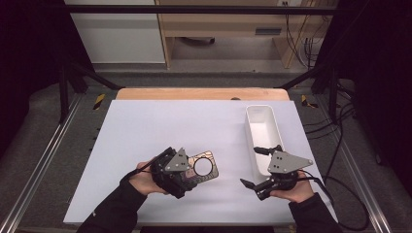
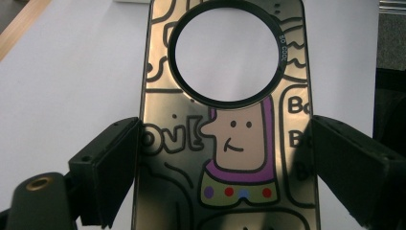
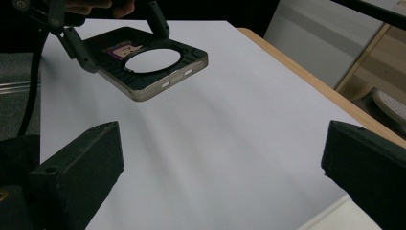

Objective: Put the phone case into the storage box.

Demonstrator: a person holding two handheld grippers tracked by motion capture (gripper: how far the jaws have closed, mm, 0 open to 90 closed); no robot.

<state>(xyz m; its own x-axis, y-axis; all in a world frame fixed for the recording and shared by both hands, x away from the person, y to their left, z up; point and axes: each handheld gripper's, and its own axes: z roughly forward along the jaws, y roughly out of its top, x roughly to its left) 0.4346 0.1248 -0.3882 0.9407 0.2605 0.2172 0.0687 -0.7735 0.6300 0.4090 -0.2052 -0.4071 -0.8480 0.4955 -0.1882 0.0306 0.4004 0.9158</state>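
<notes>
Phone case sits pinched by its long edges between the jaws of my left gripper, lifted off the white table. My right gripper waits spread and empty at three o'clock, near the white tray. I judge the slick edges could slip if I tilt. My left gripper view shows the cartoon print; my right gripper view shows the gap beneath.

phone case: 1 | white tray: 1 | hand-held gripper: 2 — left, right
</notes>
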